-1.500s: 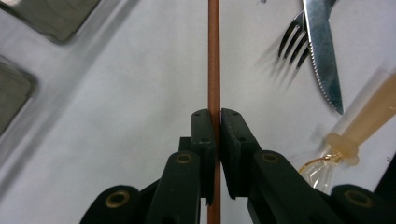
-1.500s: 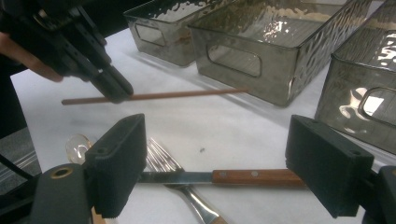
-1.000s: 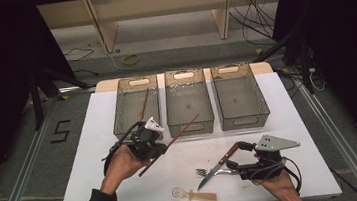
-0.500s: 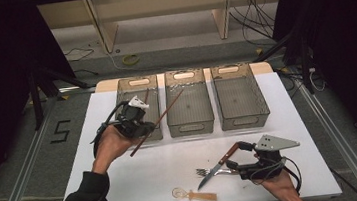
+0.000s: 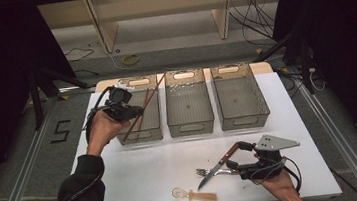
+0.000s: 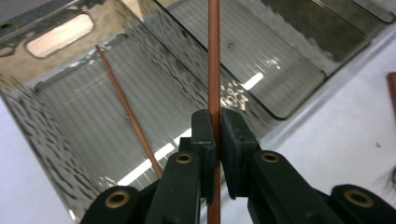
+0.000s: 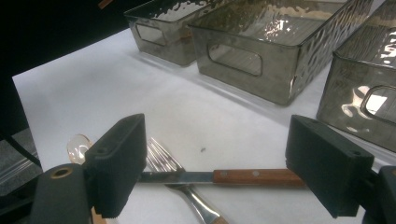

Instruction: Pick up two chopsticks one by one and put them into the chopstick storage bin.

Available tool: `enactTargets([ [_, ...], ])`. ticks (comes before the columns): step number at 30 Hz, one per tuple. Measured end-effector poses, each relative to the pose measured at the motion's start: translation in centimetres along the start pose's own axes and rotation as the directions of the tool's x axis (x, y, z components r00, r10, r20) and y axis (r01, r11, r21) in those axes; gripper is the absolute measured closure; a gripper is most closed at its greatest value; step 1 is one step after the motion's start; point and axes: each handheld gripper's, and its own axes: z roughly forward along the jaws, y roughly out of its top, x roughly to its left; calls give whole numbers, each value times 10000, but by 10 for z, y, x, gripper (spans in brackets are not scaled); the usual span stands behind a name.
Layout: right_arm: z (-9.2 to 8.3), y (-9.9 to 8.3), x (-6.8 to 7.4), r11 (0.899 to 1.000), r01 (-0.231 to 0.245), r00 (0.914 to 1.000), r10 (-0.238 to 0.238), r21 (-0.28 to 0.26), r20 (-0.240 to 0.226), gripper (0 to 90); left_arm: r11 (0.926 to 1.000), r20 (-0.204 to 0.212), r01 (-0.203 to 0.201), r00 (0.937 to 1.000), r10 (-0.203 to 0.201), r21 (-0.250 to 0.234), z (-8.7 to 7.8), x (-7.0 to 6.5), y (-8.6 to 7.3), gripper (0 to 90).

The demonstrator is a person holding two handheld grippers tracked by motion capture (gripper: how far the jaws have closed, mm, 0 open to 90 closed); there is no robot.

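Left gripper view has my left gripper (image 6: 212,140) clamped tight on one brown chopstick (image 6: 214,60), held partway along its length, with the long end running up over the left bin (image 6: 60,35), where a second chopstick (image 6: 126,112) already lies slanted on the ribbed floor. In the high view the left gripper (image 5: 135,112) hangs above that left bin (image 5: 140,134) at the far left of the white table (image 5: 139,180), the held chopstick (image 5: 144,109) tilted across the bin's rim. My worry is the thin, round stick: pinched at a single spot, it can pivot between the pads, and if I let go while it is tilted like this, one end may catch the rim and send it out onto the table or into the middle bin (image 5: 189,107). My right gripper (image 7: 212,175) stands wide open near the front right, its jaws straddling the wooden-handled knife (image 7: 254,177), which lies crossed over a fork (image 7: 180,184). Closing there could drag the fork along or skid the knife, and a clear spoon (image 5: 192,195) lies just beside them.
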Motion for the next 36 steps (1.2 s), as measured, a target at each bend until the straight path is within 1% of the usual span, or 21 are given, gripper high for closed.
enactTargets([
  [3, 0, 0, 0, 10000, 13, 10000, -13, 11, -6, 216, 9999, -105, 161, 9998, -162, -48, 2, 7, 2, 840],
  [5, 0, 0, 0, 10000, 11, 10000, -11, 5, -12, 216, 9995, -90, 282, 9996, -283, -130, 3, 11, 3, 840],
  [8, 0, 0, 0, 10000, 16, 10000, -16, 17, -12, 216, 9989, -71, 442, 9990, -443, -129, 5, 16, 4, 840],
  [11, 0, 0, 0, 10000, 14, 10000, -14, 16, -22, 216, 9982, -123, 566, 9983, -568, -186, 6, 19, 5, 839],
  [14, 0, 0, 0, 10000, 10, 10000, -10, 16, -34, 216, 9969, -126, 721, 9973, -725, -314, 8, 23, 6, 840],
  [22, 1, 0, 0, 10000, 25, 10000, -25, 11, -59, 216, 9953, -321, 889, 9954, -902, -392, 14, 34, 7, 839],
  [24, 1, 0, 0, 10000, 23, 10000, -23, 21, -63, 216, 9943, -410, 979, 9942, -997, -429, 17, 38, 7, 839],
  [25, 1, 0, 0, 10000, 17, 10000, -17, 30, -75, 216, 9933, -391, 1076, 9933, -1092, -417, 18, 40, 7, 840],
  [27, 1, 0, 1, 10000, 13, 10000, -12, 41, -75, 216, 9932, -494, 1087, 9926, -1106, -406, 19, 44, 6, 839],
  [29, 1, 0, 0, 10000, 17, 10000, -17, 19, -80, 216, 9920, -577, 1160, 9912, -1188, -508, 20, 47, 6, 839],
  [30, 1, 0, 0, 10000, -6, 10000, 7, 34, -72, 216, 9907, -608, 1201, 9904, -1239, -636, 20, 48, 5, 839],
  [31, 1, 0, 0, 10000, 6, 10000, -6, 28, -74, 216, 9895, -583, 1276, 9896, -1316, -679, 20, 50, 4, 839],
  [36, 1, -1, 0, 10000, 5, 10000, -4, 60, -89, 216, 9862, -720, 1487, 9855, -1539, -724, 25, 57, -1, 839],
])
